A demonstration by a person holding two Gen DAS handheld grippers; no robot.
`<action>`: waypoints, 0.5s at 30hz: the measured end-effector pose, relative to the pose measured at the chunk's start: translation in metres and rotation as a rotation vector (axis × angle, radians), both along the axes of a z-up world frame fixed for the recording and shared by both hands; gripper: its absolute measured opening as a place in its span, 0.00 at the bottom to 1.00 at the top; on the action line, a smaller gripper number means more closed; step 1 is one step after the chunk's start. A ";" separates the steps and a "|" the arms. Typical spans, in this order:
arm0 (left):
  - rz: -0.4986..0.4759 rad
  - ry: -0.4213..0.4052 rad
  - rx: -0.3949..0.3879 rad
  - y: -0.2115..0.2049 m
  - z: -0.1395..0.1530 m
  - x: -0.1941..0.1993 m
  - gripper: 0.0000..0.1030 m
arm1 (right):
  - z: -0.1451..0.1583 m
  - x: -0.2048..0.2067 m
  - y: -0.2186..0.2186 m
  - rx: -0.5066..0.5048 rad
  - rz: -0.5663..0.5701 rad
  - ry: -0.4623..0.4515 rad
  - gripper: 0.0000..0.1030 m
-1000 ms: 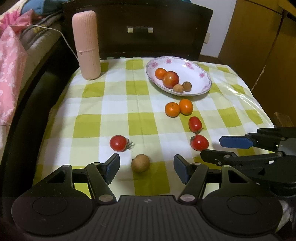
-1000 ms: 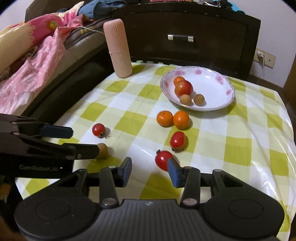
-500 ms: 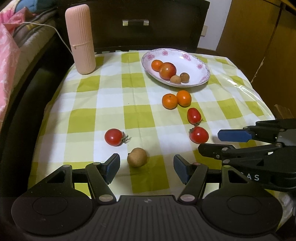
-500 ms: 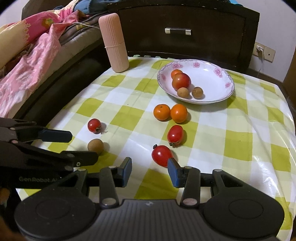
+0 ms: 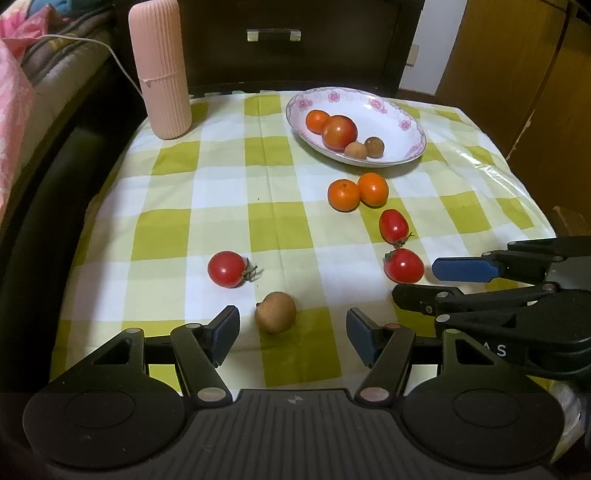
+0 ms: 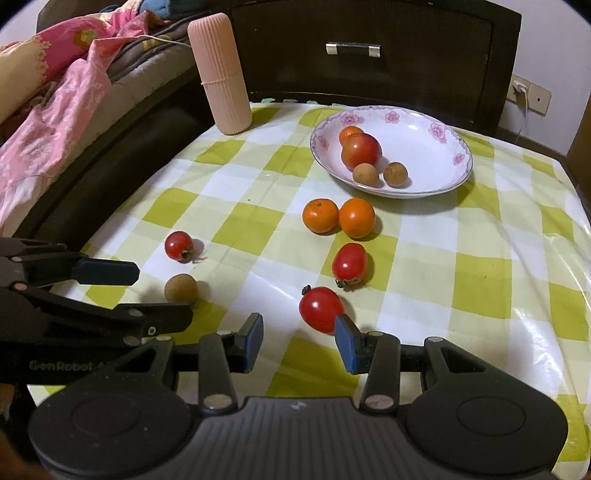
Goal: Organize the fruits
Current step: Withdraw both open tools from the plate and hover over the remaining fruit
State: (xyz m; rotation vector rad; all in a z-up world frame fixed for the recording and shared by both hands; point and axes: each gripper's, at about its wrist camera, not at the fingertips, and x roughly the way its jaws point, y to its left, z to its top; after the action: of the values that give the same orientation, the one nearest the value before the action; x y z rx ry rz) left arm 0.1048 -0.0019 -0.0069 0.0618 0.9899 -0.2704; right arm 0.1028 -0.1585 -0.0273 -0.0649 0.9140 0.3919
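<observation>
My left gripper (image 5: 293, 336) is open low over the checked cloth, with a brown round fruit (image 5: 276, 311) just ahead of its pads, untouched. My right gripper (image 6: 299, 341) is open too, and a red tomato (image 6: 320, 309) lies just in front of its right pad. On the cloth lie two oranges (image 5: 343, 194), a second tomato (image 5: 393, 226) and a third tomato (image 5: 226, 268) on the left. The flowered white plate (image 5: 406, 123) at the back holds an orange, a large tomato and two brown fruits.
A tall pink ribbed container (image 5: 160, 70) stands at the cloth's back left corner. A dark drawer cabinet (image 5: 273, 35) rises behind the table. Pink bedding (image 6: 55, 92) lies to the left, and a wooden door (image 5: 517, 74) is on the right.
</observation>
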 end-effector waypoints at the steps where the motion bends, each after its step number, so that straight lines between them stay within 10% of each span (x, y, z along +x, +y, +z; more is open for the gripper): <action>1: 0.000 -0.001 0.003 0.000 0.000 0.000 0.69 | -0.001 0.001 0.000 -0.001 0.000 0.001 0.47; 15: -0.001 0.013 0.005 0.000 -0.005 0.004 0.69 | -0.005 0.007 0.002 0.009 -0.004 0.012 0.48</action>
State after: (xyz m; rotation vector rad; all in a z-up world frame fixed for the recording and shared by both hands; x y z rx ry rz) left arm 0.1088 -0.0022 -0.0119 0.0654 1.0036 -0.2693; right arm 0.1099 -0.1566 -0.0327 -0.0527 0.9236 0.3934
